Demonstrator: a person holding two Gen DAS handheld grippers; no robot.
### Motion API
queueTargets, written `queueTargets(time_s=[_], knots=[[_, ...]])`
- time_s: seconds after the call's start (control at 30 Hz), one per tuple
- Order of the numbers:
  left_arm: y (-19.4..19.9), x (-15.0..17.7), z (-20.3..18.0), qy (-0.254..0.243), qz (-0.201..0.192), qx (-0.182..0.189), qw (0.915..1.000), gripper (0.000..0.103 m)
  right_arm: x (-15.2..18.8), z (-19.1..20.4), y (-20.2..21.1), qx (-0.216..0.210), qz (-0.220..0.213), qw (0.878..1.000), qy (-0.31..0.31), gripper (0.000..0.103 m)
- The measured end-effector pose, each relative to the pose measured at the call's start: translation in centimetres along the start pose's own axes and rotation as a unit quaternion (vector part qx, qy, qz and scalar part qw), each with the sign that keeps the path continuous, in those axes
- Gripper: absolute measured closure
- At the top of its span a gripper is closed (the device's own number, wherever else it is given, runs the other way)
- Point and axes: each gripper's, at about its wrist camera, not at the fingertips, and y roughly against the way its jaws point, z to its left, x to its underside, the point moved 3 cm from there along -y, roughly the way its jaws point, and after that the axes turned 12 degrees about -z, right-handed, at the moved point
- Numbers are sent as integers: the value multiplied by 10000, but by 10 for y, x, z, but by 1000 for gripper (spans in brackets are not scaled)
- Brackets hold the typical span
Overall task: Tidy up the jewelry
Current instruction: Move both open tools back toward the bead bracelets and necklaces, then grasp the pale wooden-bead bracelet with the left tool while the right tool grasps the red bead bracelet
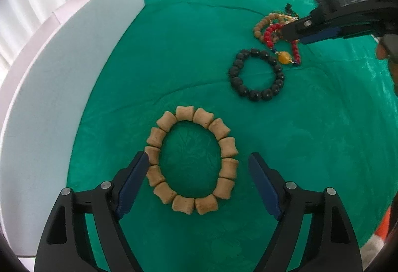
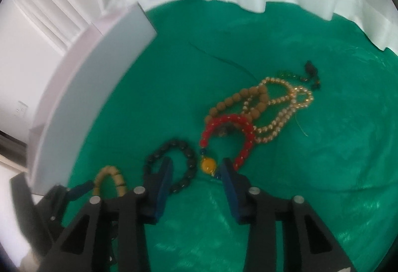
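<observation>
Left tongs released, straddling tan bracelet on near worktop. Right tongs released over red bracelet (entangled in far pile): risk, snagging neighbouring strands when lifted.

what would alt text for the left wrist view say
An open left gripper brackets a tan bracelet of chunky wooden beads lying on green cloth. Farther right lie a black round-bead bracelet and a tangle of red and brown strands, where the right gripper reaches in.
</observation>
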Motion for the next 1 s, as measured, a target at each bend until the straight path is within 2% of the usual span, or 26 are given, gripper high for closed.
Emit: queueTargets(time_s=[0.1, 0.2, 0.3, 0.33, 0.37, 0.4, 0.43, 0.5, 0.57, 0.7, 0.83, 1.0], knots=[[1, 2, -3, -88, -27, -48, 9999, 20, 1, 2, -18, 105, 92, 9998, 133, 65], [0, 5, -8, -243, -59, -130, 9996, 20, 3, 4, -32, 112, 184, 9995, 248, 72], [0, 5, -11, -298, -109, -209, 9993, 26, 4, 3, -40, 72, 141, 9995, 281, 72], [0, 5, -11, -312, -110, -215, 9992, 32, 3, 2, -41, 22, 121, 9996, 240, 73], [0, 5, -13, -303, -83, -147, 9994, 50, 3, 2, -41, -19, 148, 9996, 239, 75], [0, 7, -13, -127, 3, 140, 9998, 59, 3, 2, -40, -103, 181, 9996, 208, 86], [0, 7, -14, 2, 44, 278, 9996, 71, 3, 1, -38, -224, 207, 9995, 101, 93], [0, 4, -14, 46, 58, 275, 9996, 89, 5, -1, -32, -182, 220, 9996, 63, 93], [0, 3, -12, 113, 78, 320, 9994, 90, 7, -5, -20, -247, 104, 9996, -46, 93], [6, 1, 1, 621, 109, 677, 9957, 91, 8, -13, 5, -504, -125, 9980, -352, 93], [24, -3, 9, 951, -32, 930, 9911, 91, 9, -17, 33, -757, -344, 9955, -453, 93], [49, -18, 21, 1189, -269, 986, 9876, 91, 8, -17, 60, -944, -582, 9927, -482, 93]])
